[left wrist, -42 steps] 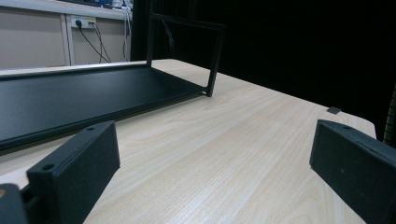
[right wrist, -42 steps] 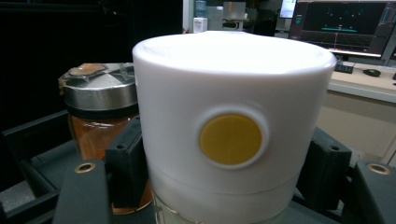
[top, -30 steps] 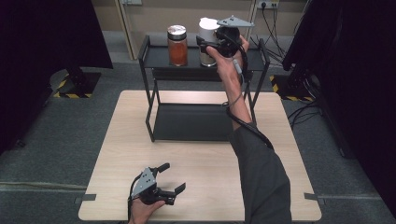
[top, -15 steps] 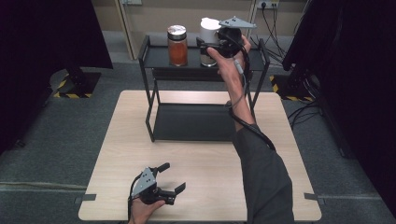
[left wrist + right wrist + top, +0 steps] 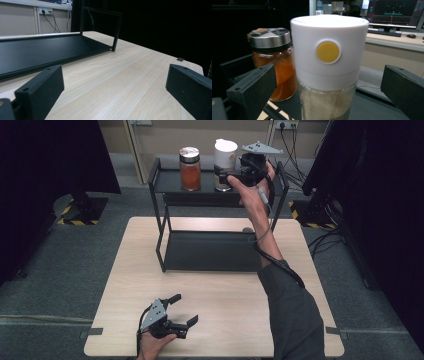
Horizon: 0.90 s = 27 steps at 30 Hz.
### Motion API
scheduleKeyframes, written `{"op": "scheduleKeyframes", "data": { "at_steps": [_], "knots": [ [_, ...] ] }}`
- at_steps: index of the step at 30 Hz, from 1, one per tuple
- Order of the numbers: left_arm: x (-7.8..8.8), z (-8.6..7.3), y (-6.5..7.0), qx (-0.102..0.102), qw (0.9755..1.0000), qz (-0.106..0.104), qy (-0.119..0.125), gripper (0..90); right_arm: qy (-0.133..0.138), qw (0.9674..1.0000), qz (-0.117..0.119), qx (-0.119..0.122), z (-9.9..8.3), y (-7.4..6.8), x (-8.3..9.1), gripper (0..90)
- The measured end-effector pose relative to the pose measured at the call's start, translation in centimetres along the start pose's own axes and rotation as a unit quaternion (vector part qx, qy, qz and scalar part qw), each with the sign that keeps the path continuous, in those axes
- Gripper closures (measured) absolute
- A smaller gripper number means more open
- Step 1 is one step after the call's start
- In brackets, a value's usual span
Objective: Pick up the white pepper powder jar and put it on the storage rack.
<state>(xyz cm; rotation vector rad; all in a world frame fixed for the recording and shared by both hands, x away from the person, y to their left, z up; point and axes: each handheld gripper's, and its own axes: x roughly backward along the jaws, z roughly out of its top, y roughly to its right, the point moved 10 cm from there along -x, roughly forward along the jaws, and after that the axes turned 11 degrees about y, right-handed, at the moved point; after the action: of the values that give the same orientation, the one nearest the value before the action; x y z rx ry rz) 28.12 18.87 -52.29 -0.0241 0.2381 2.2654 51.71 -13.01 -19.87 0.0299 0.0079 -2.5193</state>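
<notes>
Two jars on rack's (image 5: 161,175) top shelf: white-lidded jar (image 5: 225,156) w/ yellow dot, upright, just beside orange jar (image 5: 190,168). Right gripper (image 5: 231,176) jaws have just been opening, now spread either side of white jar, prob. not touching. Left gripper (image 5: 185,310) low over table (image 5: 125,285), jaws spread, nothing between

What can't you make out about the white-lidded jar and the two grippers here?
- Jar: base cut off by the bottom edge of the right gripper view; contents blurred behind the glass.
- Right gripper: in the high view the hand covers its jaws.
- Left gripper: holding hand cut off by the bottom edge.
</notes>
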Motion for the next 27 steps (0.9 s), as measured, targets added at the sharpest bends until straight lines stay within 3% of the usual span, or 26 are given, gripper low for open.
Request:
{"op": "scheduleKeyframes", "data": {
  "at_steps": [17,20,27],
  "knots": [
    [-0.1,-0.1,0.0,0.0,1.0,0.002,-0.001,1.0,0.023,0.9988,0.041,-0.016,-2.1,0.7,3.9,0.7],
    [0.0,0.0,0.0,-0.001,1.0,0.002,-0.001,1.0,0.026,0.998,0.05,-0.028,-2.5,0.7,4.5,0.7],
    [0.0,0.0,0.0,-0.001,1.0,0.003,0.001,1.1,0.028,0.9975,0.06,-0.024,-2.8,0.4,5.6,0.7]
  ]
}}
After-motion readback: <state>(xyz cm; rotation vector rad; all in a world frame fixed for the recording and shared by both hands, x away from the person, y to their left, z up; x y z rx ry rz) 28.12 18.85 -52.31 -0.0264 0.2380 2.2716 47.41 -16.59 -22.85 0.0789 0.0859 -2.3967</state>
